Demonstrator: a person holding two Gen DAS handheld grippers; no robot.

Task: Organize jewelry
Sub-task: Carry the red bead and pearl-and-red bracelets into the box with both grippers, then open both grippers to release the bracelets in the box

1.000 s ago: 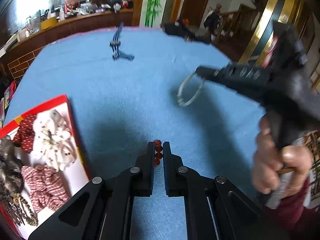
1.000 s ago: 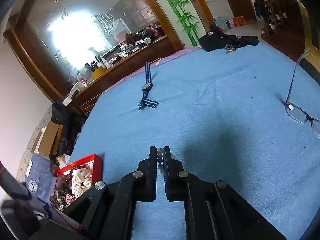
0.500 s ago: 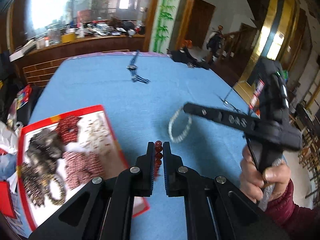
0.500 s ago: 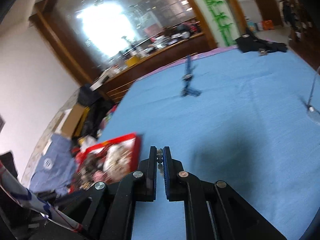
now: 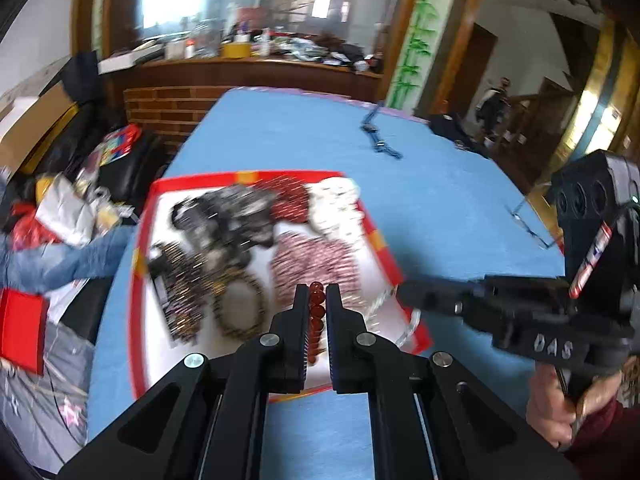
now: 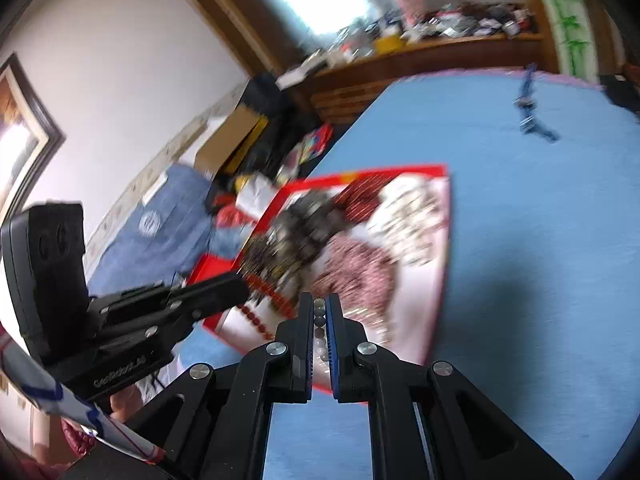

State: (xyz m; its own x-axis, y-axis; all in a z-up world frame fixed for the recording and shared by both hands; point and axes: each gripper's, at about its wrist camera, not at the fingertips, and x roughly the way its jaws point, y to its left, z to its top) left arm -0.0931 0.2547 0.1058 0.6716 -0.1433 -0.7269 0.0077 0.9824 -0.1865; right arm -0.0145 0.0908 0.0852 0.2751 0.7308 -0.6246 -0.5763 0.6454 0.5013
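My left gripper (image 5: pixel 316 292) is shut on a red bead bracelet (image 5: pixel 316 314) and hovers over the near part of a red-rimmed tray (image 5: pixel 248 176). The tray holds scrunchies (image 5: pixel 320 256) and dark beaded bracelets (image 5: pixel 240 308). My right gripper (image 6: pixel 319 300) is shut on a pale bead bracelet (image 6: pixel 319 320) above the tray's near right corner (image 6: pixel 436 344). In the left wrist view the right gripper (image 5: pixel 400 292) reaches in from the right, with the pale bracelet (image 5: pixel 412 326) dangling below its tip. The right wrist view shows the left gripper (image 6: pixel 240 282) with the red bracelet (image 6: pixel 260 314) hanging from it.
A blue-strapped watch (image 5: pixel 376 140) lies on the blue table cloth far behind the tray. Glasses (image 5: pixel 528 224) rest near the right edge. Dark cloth (image 5: pixel 452 128) sits at the far corner. The tray stands close to the table's left edge, with floor clutter (image 5: pixel 60 208) beyond.
Both grippers have swept left across the table, from bare blue cloth to above the tray. Each has kept hold of its bracelet.
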